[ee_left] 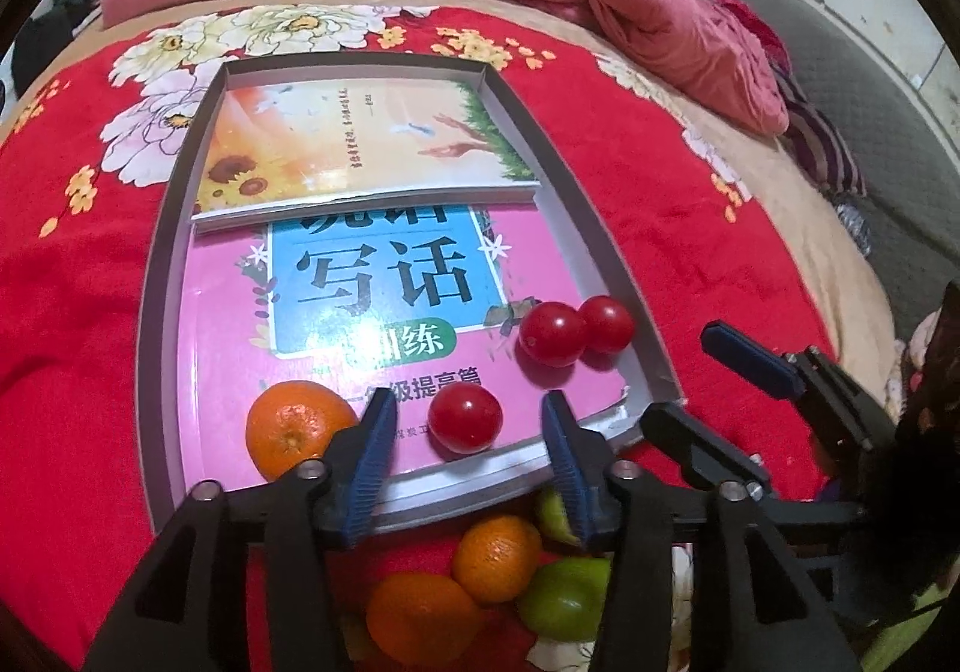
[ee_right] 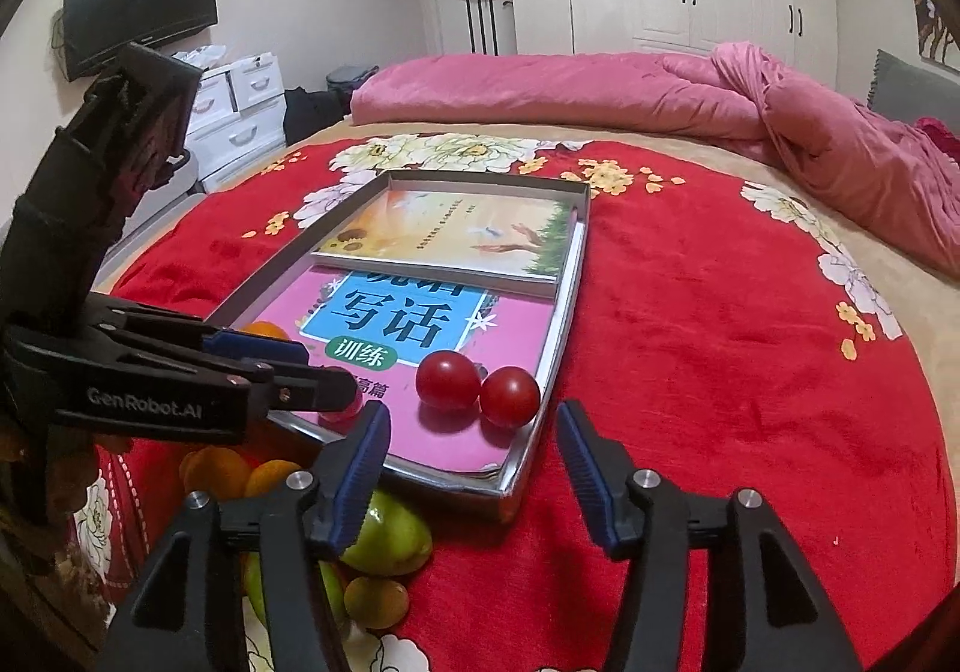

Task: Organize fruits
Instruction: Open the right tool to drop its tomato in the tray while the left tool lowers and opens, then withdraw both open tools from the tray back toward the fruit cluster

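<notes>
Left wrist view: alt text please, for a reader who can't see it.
Open left tongs flank a red tomato in a shallow tray lined with books, beside an orange and two more tomatoes; loose citrus lies below.

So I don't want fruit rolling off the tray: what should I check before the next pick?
1. Left gripper empty: ok, jaws apart, a tomato lies between them and the pads do not press on it.
2. Right gripper empty: ok, jaws apart, nothing held.
3. Tomatoes settled: ok, the pair of tomatoes rests together near the tray's right wall.
4. Orange on the tray: ok, it sits on the pink book beside the left gripper's finger.
5. Fruit left to move: not ok, oranges and green fruit lie on the red blanket.
6. Tray level: cannot tell.
</notes>
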